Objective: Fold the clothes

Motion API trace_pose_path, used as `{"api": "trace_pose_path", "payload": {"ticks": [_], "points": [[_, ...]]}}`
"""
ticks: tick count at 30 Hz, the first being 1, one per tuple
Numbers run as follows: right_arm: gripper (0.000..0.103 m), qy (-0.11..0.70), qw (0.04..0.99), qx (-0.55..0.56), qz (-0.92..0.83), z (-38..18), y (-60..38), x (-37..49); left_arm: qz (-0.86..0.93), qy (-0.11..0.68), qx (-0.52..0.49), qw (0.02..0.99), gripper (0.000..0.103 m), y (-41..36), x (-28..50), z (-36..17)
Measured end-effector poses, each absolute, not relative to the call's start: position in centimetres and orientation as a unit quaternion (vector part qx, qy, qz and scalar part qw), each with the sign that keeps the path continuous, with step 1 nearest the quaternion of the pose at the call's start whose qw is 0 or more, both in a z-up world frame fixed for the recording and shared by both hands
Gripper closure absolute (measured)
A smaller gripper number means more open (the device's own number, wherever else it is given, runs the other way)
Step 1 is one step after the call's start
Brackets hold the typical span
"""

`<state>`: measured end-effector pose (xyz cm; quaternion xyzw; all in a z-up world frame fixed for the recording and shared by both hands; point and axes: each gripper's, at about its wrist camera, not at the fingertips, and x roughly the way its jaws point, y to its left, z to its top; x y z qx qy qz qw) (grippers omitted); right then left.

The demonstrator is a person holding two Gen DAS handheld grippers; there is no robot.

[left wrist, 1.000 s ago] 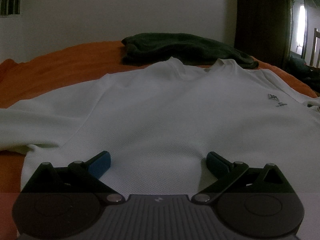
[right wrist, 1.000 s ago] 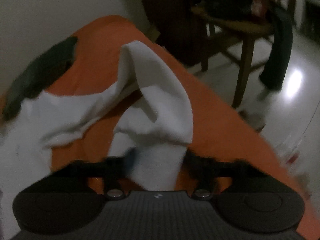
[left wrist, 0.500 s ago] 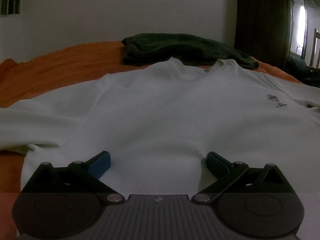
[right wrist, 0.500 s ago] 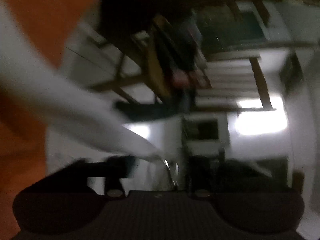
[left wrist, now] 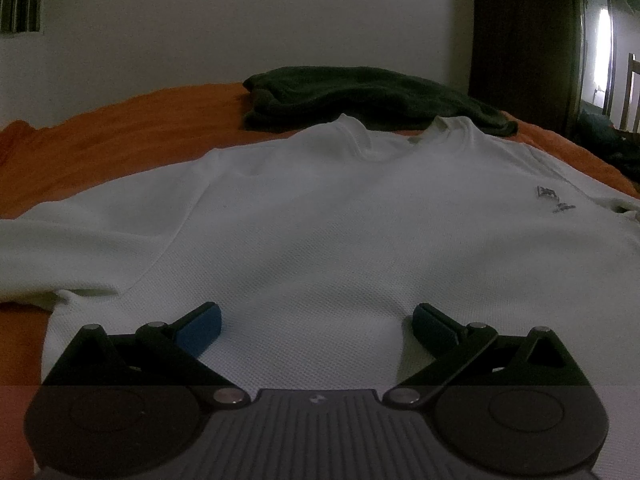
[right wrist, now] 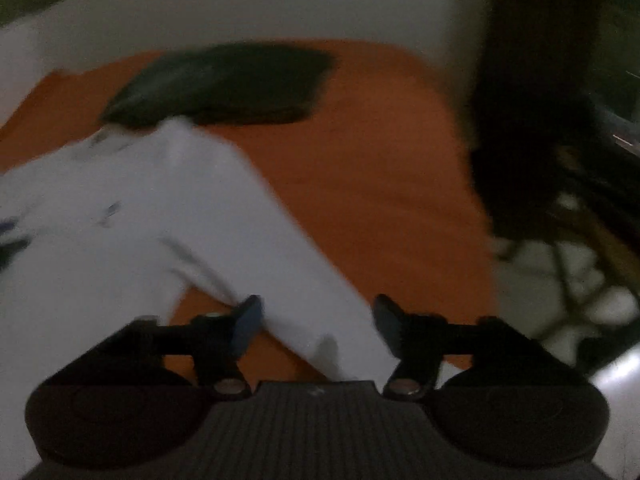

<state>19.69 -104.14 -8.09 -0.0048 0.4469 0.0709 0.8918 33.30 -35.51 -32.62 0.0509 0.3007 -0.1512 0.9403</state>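
White shirt [left wrist: 320, 232] soft, floppy, light; grab at sleeve [right wrist: 304, 280] end/hem; left claw [left wrist: 316, 322] & right claw [right wrist: 316, 320] both spread wide, empty

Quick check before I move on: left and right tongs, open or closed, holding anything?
Left tongs: open, empty, low over the white shirt.
Right tongs: open, with the shirt's sleeve lying between the fingers, not clamped.
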Motion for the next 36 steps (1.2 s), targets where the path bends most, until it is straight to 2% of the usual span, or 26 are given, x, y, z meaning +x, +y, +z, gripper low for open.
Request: {"api": "trace_pose_path", "payload": {"ticks": [8,13,15,16,18,25,26,30,36], "points": [[0.049,0.560,0.808,-0.116,0.142,-12.0,-102.6,32.0,-0.151,0.300,0.051,0.941,0.000,-35.3,32.4,-32.4],[0.049,0.641,0.732,-0.081,0.216,-13.9,-102.5,33.9,-0.151,0.299,0.051,0.941,0.000,-35.3,32.3,-32.4],[0.068,0.642,0.726,-0.093,0.229,-13.8,-102.6,33.9,-0.150,0.299,0.053,0.941,0.000,-35.3,32.3,-32.5],[0.090,0.635,0.727,-0.110,0.235,-13.3,-102.4,33.9,-0.150,0.299,0.054,0.941,0.000,-35.4,32.4,-32.5],[0.095,0.620,0.730,-0.146,0.248,-12.3,-102.0,33.8,-0.150,0.298,0.054,0.941,0.000,-35.5,32.5,-32.5],[0.094,0.496,0.806,-0.277,0.165,-5.5,-102.3,35.7,-0.150,0.298,0.056,0.941,0.000,-35.5,32.6,-32.5],[0.101,0.498,0.806,-0.281,0.154,-5.7,-102.2,35.5,-0.150,0.298,0.056,0.941,0.000,-35.6,32.6,-32.5],[0.090,0.504,0.803,-0.298,0.109,-6.5,-101.9,34.5,-0.149,0.297,0.058,0.941,0.000,-35.6,32.6,-32.5],[0.085,0.511,0.796,-0.323,0.041,-7.7,-101.4,33.1,-0.148,0.296,0.059,0.942,0.000,-35.6,32.7,-32.5]]}}
